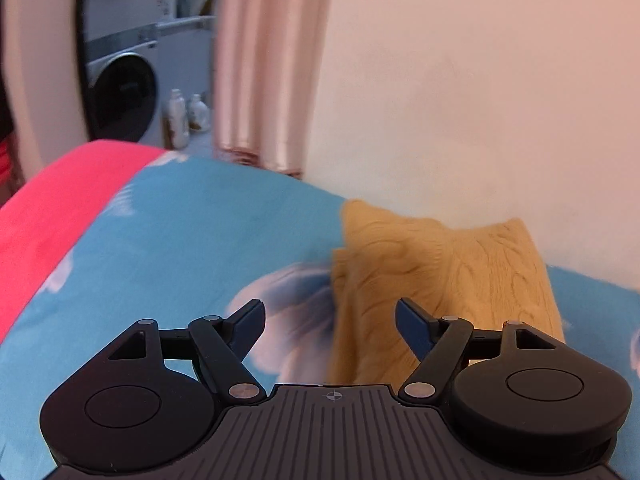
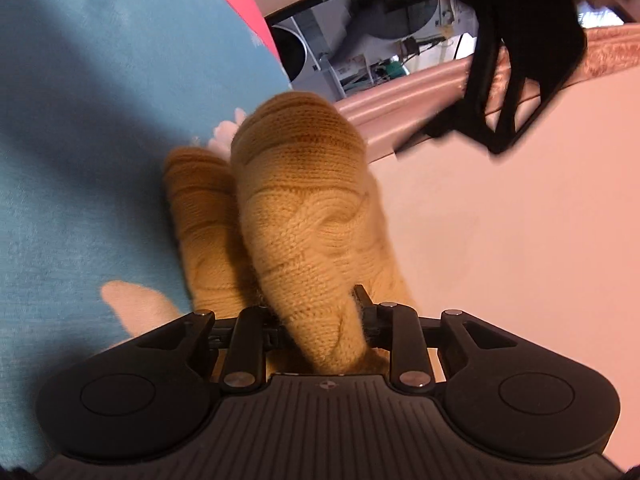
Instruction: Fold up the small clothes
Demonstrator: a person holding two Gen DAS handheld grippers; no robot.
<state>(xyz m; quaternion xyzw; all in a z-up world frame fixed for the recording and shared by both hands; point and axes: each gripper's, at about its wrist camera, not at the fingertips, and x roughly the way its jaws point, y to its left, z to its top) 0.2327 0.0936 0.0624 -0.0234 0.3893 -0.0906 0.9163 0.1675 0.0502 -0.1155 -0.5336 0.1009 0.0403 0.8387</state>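
Observation:
A mustard-yellow cable-knit garment (image 1: 436, 280) lies on the blue bed sheet (image 1: 192, 240) beside the wall. My left gripper (image 1: 330, 326) is open and empty, hovering just in front of the garment's near edge. In the right wrist view my right gripper (image 2: 320, 320) is shut on a thick fold of the same knit garment (image 2: 304, 216), which bulges up between the fingers and hides the fingertips. The left gripper's black body (image 2: 516, 56) shows at the upper right of the right wrist view.
The sheet has white cloud prints and a red-pink band (image 1: 52, 216) along its left side. A pale wall (image 1: 480, 100) borders the bed. A pink curtain (image 1: 264, 64), washing machines (image 1: 120, 96) and bottles (image 1: 180, 120) stand beyond the bed.

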